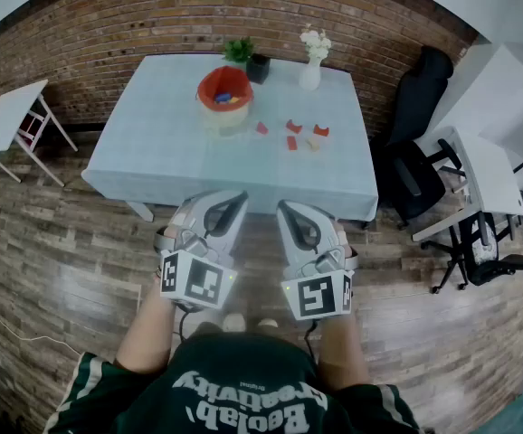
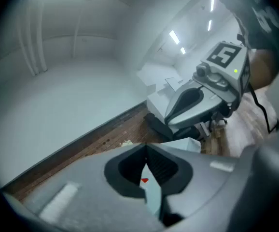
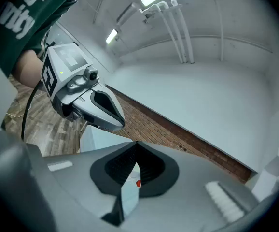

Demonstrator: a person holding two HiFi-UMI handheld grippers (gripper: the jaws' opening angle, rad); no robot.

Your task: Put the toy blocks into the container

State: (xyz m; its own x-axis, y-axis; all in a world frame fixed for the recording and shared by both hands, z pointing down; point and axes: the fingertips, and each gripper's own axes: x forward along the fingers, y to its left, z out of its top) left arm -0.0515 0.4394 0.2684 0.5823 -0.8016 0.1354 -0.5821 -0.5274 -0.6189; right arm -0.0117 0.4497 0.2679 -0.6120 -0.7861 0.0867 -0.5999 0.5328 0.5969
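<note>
Several small red toy blocks (image 1: 292,127) lie on the light blue table (image 1: 171,161), right of a red bowl (image 1: 224,89) that holds a few coloured blocks. Both grippers are held side by side in front of the person, short of the table's near edge and well away from the blocks. My left gripper (image 1: 241,194) is shut with nothing in it. Beside it, my right gripper (image 1: 282,204) is also shut and empty. In the left gripper view the jaw tips meet (image 2: 146,145) and a red block (image 2: 144,180) shows far off. The right gripper view (image 3: 137,143) shows the same, with a red block (image 3: 138,183) beyond.
A potted plant (image 1: 245,55) and a white vase (image 1: 311,66) stand at the table's far edge against a brick wall. A black office chair (image 1: 415,174) and white desks stand right, a small white table (image 1: 8,116) left. The floor is wood plank.
</note>
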